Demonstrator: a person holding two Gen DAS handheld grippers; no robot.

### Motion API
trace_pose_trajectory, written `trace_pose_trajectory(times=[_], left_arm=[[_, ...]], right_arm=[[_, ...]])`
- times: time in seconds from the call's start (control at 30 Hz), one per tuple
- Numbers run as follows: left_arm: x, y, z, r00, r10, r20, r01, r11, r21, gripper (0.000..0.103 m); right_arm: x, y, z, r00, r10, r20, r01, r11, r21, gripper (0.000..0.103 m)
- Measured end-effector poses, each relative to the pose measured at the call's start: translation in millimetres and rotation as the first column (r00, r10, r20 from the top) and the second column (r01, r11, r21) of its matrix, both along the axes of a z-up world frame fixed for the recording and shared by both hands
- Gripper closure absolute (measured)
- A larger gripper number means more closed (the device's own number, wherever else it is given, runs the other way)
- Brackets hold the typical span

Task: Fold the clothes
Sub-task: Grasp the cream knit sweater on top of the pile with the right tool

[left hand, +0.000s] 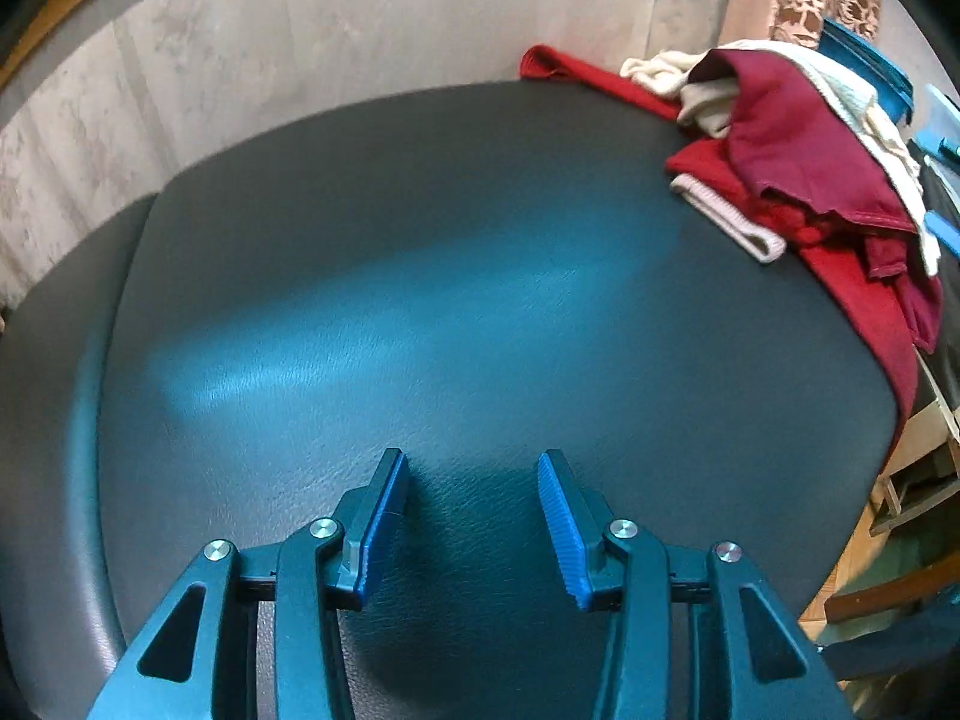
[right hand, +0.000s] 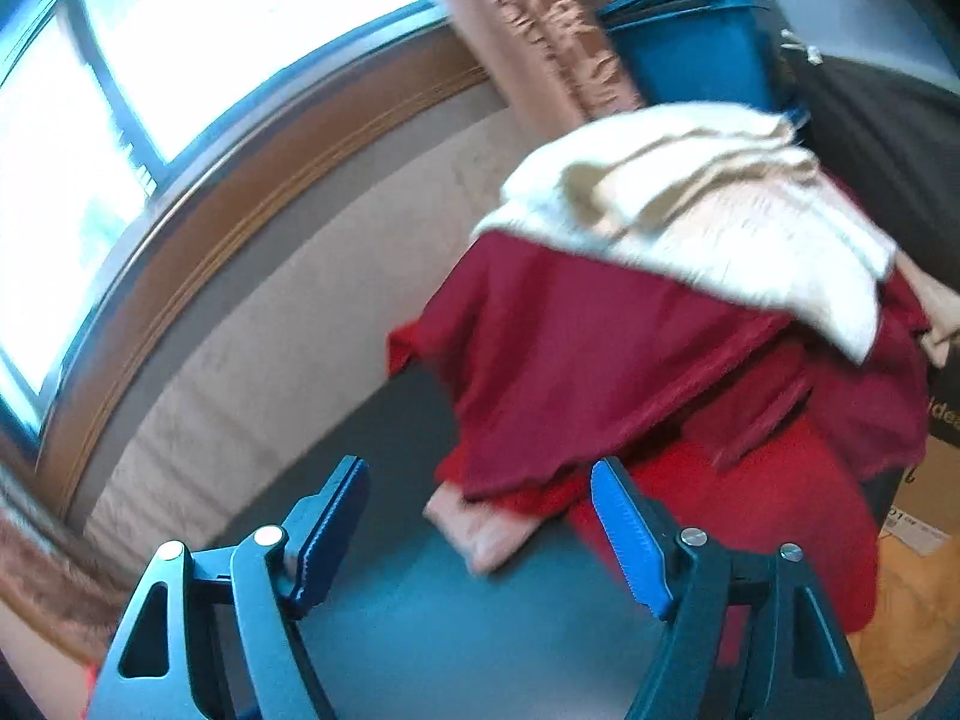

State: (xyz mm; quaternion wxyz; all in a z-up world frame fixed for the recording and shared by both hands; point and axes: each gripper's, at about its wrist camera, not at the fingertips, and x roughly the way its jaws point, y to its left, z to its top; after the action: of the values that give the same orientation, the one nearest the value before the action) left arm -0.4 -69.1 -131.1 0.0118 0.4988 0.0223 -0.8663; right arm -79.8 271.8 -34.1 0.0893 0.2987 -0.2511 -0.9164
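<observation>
Dark grey leather-look padded tabletop [left hand: 420, 276]: most of its surface is bare, which reads as the folding zone, kept free so one garment can be spread flat. It sits against a beige wall under a wood-framed window [right hand: 180, 60], so the only reach is from the near side.

Heap of unfolded clothes [left hand: 798, 168]: pushed to the table's far right corner, partly draping over the right edge. Probably parked there as the feed pile, out of the work zone. Nothing looks folded yet, so I'd judge the task is at its start.

Pile makeup, top down:
- cream knitted garment [right hand: 690, 210], draped across the top
- dark maroon cloth [right hand: 600, 360], hanging over the front of the pile, hem loose
- bright red garment [right hand: 750, 510] underneath, with one long strip trailing along the back edge in the left view
- pale pink ribbed band [right hand: 486, 531] poking out at the bottom, lying on the table; likely a cuff or waistband

All crumpled and overlapping, with no clean edges to grab.

Right gripper [right hand: 480, 531]: jaws spread wide, nothing between them, aimed at the pile's lower front, close to the pink band. View is motion-blurred.

Left gripper [left hand: 474, 525]: jaws released, empty, over bare tabletop, well apart from the pile.
</observation>
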Motion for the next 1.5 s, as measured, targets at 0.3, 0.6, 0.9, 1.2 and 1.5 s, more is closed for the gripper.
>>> trace_pose_trajectory(times=[0.3,0.6,0.9,1.2,1.5], left_arm=[[2.6,-10.3,-2.1,1.0,-0.011,-0.024,0.013,0.998,0.055,0.044],[2.8,-5.7,-2.0,0.999,-0.035,-0.038,0.037,0.998,0.046,0.037],[3.0,-2.3,-2.1,0.999,-0.031,-0.043,0.033,0.998,0.056,0.029],[4.2,-7.3,-2.1,0.998,-0.042,-0.041,0.045,0.996,0.08,0.027],[3.8,-11.3,0.3,0.998,-0.046,-0.044,0.051,0.993,0.107,0.027]], right_arm=[[-93.0,48.2,27.6,0.997,-0.027,-0.076,0.006,0.963,-0.27,0.024],[-157.2,69.4,11.8,0.991,-0.098,-0.087,0.047,0.885,-0.463,0.024],[-200.4,54.5,7.8,0.996,0.07,-0.059,-0.082,0.968,-0.239,0.001],[-224.2,71.1,13.8,0.999,-0.006,-0.032,-0.007,0.917,-0.398,0.098],[-214.1,-45.6,51.5,0.871,0.476,-0.12,-0.491,0.84,-0.232,0.098]])
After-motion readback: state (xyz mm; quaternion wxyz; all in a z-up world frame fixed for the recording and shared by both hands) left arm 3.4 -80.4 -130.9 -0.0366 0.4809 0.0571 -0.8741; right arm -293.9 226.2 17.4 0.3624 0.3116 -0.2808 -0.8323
